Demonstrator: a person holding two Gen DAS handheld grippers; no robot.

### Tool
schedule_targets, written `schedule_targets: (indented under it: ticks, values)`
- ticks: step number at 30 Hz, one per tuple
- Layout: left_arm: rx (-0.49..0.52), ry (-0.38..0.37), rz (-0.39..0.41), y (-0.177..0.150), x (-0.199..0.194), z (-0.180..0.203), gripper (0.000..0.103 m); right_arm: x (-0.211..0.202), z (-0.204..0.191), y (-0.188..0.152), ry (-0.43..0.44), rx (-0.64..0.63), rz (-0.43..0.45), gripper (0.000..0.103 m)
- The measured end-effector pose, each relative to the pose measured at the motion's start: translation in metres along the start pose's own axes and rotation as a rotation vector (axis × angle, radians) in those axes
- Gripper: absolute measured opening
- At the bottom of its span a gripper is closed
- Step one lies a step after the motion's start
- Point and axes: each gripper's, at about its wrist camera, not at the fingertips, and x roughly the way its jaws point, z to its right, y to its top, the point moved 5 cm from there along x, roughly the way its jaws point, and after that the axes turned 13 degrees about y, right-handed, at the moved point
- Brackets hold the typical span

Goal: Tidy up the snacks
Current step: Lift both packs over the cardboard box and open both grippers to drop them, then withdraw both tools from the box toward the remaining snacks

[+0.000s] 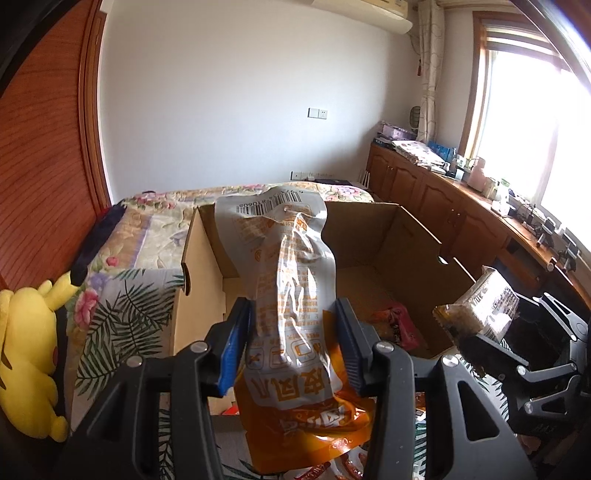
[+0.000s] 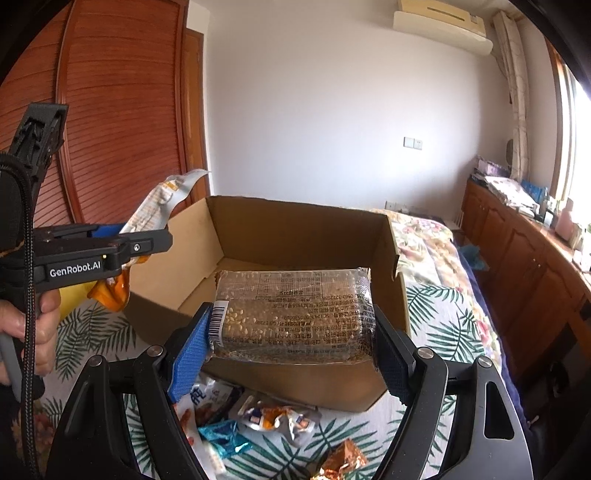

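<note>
Left gripper (image 1: 295,343): you clamp one orange-and-white snack pouch (image 1: 291,280), above the near edge of the box.
Right gripper (image 2: 291,349): you clamp one clear grain-bar pack (image 2: 291,314).
Cardboard box (image 2: 295,221): one, open on the bed (image 2: 443,317).

Was a bedroom with a white wall (image 1: 229,110), an air conditioner (image 2: 441,27) high up, slatted wood doors (image 2: 122,110) left. Had a bright window (image 1: 535,122) with curtain (image 1: 430,70) over cluttered wood cabinets (image 1: 436,199). Held a bed (image 1: 147,236) under floral covers.
</note>
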Motion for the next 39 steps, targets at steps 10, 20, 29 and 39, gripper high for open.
schedule_targets:
  ticks: [10,20,29,39]
  values:
    - [0.003,0.027,-0.020,0.003,0.017,0.003,0.046,0.028,0.009,0.005,0.008,0.041,-0.041,0.082]
    - [0.019,0.043,-0.018,0.009,0.023,0.014,0.053,0.055,0.017,0.007,0.013,0.093,-0.062,0.082]
    - [0.022,0.054,0.009,0.012,0.017,0.010,0.061,0.063,0.018,0.000,0.004,0.075,-0.065,0.089]
    - [0.024,0.023,0.064,0.004,-0.019,0.003,0.063,0.032,0.006,0.004,0.056,0.051,-0.012,0.089]
